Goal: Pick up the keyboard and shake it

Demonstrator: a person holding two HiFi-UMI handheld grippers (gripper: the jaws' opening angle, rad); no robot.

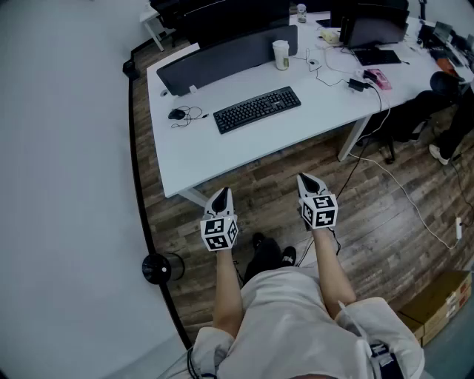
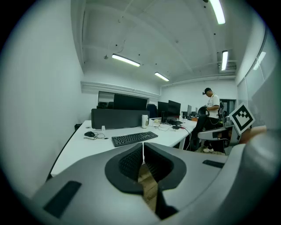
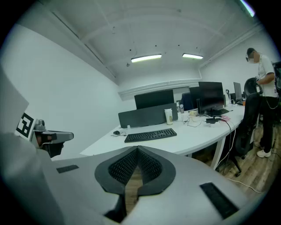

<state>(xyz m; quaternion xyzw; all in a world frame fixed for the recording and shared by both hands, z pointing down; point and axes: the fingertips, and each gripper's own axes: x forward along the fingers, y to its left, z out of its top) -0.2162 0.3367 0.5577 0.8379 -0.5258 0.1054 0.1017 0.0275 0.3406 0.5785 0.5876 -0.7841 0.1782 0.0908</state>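
Ribbed left tool (image 2: 143, 144), slim black keyboard (image 1: 257, 109)

We see the desk (image 1: 222, 141) run out past the head view's top and right edges, where a dark monitor (image 1: 374, 22) is cropped. We cannot read the key legends on the keyboard (image 1: 257, 109) or the print on the cup (image 1: 281, 54), and a pink item (image 1: 376, 76) is too small to name. The lower right corner cuts a cardboard box (image 1: 438, 302). A bystander (image 1: 459, 126) shows only a leg and shoe.
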